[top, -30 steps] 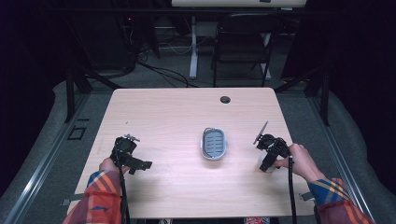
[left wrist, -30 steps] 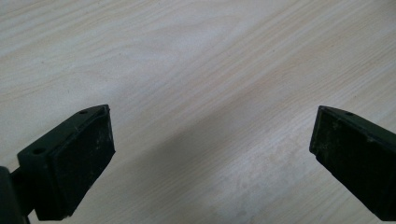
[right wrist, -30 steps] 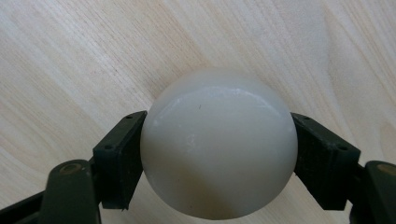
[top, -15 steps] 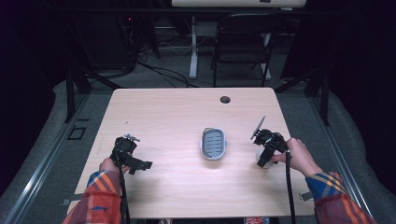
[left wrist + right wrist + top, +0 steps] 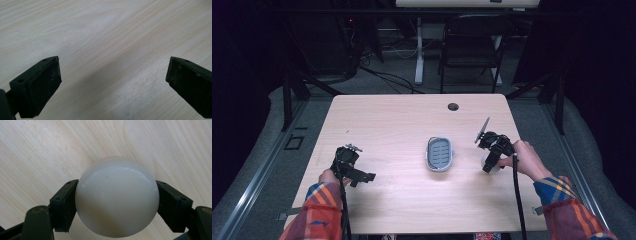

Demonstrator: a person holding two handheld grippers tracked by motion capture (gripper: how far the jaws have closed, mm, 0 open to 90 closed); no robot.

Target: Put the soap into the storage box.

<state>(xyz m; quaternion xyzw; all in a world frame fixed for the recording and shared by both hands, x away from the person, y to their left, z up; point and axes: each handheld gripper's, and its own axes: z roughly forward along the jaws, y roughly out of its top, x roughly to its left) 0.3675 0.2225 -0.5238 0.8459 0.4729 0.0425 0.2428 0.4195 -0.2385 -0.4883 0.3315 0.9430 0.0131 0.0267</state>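
Wooden table [image 5: 387, 120], white ball [image 5: 117, 197] (unmarked), grey tray [image 5: 440, 153]

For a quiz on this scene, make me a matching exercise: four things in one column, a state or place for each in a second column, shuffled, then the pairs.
Things:
1. left hand-held gripper
2. right hand-held gripper
3. white ball
4. grey tray

States or places:
A. clamped between two black jaws
B. lying near the middle of the table, untouched
C. jaws wide apart over bare wood
D. shut on a round thing

Pairs: 1-C, 2-D, 3-A, 4-B
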